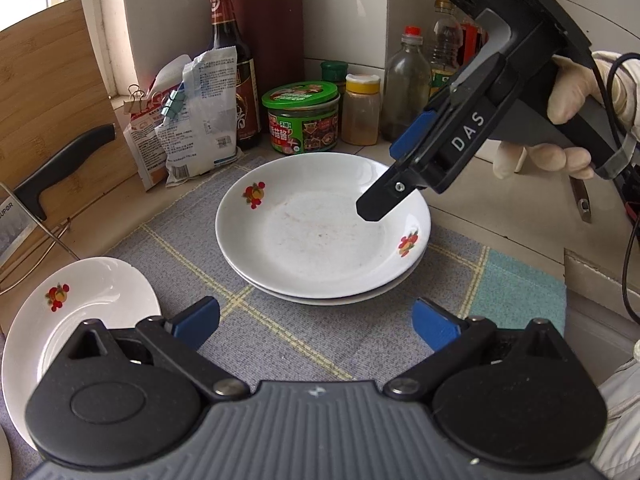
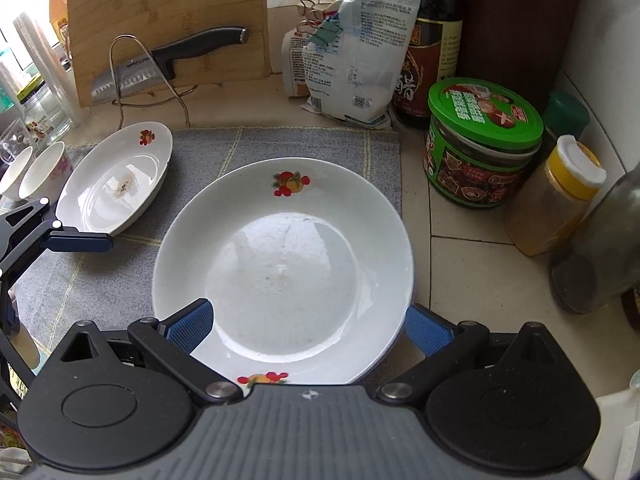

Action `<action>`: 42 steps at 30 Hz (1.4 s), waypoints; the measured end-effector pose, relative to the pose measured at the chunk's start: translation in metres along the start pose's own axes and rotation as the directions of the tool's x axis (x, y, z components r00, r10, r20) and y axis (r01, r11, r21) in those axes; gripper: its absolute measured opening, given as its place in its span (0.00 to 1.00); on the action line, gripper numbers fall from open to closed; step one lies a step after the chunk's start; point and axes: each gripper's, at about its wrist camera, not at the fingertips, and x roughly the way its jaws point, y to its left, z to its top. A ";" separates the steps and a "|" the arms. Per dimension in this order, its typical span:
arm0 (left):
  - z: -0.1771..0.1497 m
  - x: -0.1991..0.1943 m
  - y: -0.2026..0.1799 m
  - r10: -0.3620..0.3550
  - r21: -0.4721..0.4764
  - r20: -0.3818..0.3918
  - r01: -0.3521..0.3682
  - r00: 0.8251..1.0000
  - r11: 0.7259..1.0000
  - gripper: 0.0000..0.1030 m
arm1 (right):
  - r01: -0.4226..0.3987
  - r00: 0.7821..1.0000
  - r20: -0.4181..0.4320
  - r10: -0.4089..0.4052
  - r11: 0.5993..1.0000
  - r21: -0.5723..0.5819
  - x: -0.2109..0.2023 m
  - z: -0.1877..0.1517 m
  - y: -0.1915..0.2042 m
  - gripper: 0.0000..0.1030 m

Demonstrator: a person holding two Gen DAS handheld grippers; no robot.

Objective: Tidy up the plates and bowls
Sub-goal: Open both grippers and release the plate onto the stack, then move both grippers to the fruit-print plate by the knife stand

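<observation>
Fingers (image 1: 196, 322) of both grippers spread wide, empty
Right gripper (image 2: 308, 326) hovers over stacked plates (image 1: 320, 232); left gripper (image 1: 316, 326) faces them

Both jaws spread wide: left hand-held gripper (image 1: 316, 322) level, right hand-held gripper (image 2: 308, 320) tilted downward.

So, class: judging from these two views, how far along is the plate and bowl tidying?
Done: two white fruit-patterned plates sit stacked on the grey checked mat. In hand: nothing; the right tongs hover open over the stack, and the left tongs are open too. Left: a third, soiled white plate and two small white bowls lie apart.
</observation>
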 end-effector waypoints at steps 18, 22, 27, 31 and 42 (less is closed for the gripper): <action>-0.033 -0.042 0.007 0.226 -0.250 0.011 -0.216 0.974 0.944 0.99 | -0.051 0.989 0.130 0.074 0.984 -0.171 -0.013 -0.002 0.062 1.00; -0.040 -0.046 0.011 0.308 -0.301 -0.031 -0.302 0.951 0.904 0.99 | -0.073 0.985 0.133 0.105 0.970 -0.231 -0.008 0.004 0.068 1.00; -0.049 -0.054 0.012 0.398 -0.353 -0.090 -0.403 0.913 0.845 0.99 | -0.134 0.975 0.130 0.179 0.946 -0.294 -0.002 0.013 0.080 1.00; -0.060 -0.057 0.019 0.433 -0.375 -0.136 -0.451 0.891 0.810 0.99 | -0.177 0.967 0.115 0.225 0.928 -0.327 0.006 0.016 0.095 1.00; -0.090 -0.031 0.065 0.382 -0.388 -0.171 -0.418 0.908 0.821 0.99 | -0.158 0.976 0.098 0.194 0.942 -0.296 0.018 0.021 0.130 1.00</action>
